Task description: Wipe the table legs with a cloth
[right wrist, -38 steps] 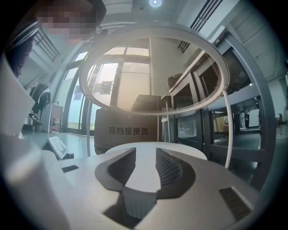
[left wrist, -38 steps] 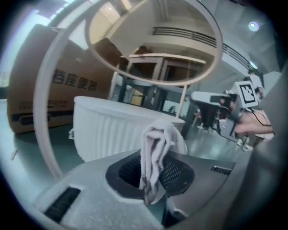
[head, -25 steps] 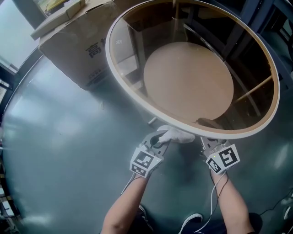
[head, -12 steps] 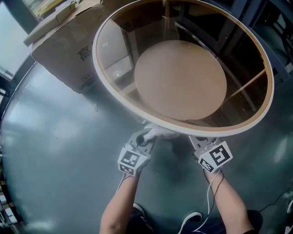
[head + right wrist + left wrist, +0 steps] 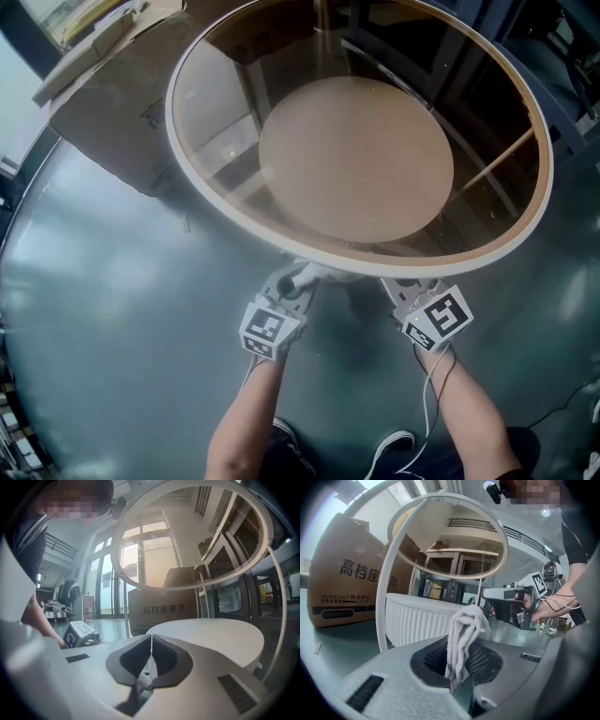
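Only one round table (image 5: 172, 122) and one cardboard box (image 5: 103, 122) here, plus at least two thin white legs (image 5: 380, 602), long axis upright, nearest one ahead and just left of the left gripper (image 5: 459, 659). Two grippers total: left clamped on the single white cloth (image 5: 464, 630) and closer to that leg, right gripper (image 5: 151, 654) pinched together, empty, off beside it.

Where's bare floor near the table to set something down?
Free, head view: grey floor left of the left gripper, below the cardboard box; also floor right of the right gripper, below the table rim. Crowded: between the grippers, around the cloth, and the box-to-rim gap.
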Available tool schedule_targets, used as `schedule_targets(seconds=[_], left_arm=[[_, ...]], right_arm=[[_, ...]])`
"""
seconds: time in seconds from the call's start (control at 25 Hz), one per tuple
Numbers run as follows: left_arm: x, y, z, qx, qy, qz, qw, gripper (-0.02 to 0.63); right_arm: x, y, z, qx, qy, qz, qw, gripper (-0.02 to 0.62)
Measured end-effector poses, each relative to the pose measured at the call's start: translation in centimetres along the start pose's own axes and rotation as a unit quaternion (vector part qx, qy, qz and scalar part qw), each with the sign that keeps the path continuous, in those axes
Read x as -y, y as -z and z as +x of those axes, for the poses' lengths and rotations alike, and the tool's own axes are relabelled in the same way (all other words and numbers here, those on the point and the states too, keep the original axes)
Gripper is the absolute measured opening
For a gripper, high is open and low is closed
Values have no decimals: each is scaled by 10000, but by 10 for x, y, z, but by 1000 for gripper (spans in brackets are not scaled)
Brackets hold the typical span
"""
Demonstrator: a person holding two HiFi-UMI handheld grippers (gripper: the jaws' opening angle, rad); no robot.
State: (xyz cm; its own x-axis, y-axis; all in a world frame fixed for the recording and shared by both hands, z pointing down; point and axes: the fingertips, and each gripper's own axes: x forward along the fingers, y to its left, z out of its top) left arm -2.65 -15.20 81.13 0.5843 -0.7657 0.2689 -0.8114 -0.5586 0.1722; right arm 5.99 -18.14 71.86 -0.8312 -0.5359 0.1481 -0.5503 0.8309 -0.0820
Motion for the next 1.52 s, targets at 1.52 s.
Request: schedule_targets(seconds=[1.52], left_arm=[[-23,-78,12,127,-541,641,9964,40]], right_arm=[[57,-16,-38,346,808,-31,9961,9]])
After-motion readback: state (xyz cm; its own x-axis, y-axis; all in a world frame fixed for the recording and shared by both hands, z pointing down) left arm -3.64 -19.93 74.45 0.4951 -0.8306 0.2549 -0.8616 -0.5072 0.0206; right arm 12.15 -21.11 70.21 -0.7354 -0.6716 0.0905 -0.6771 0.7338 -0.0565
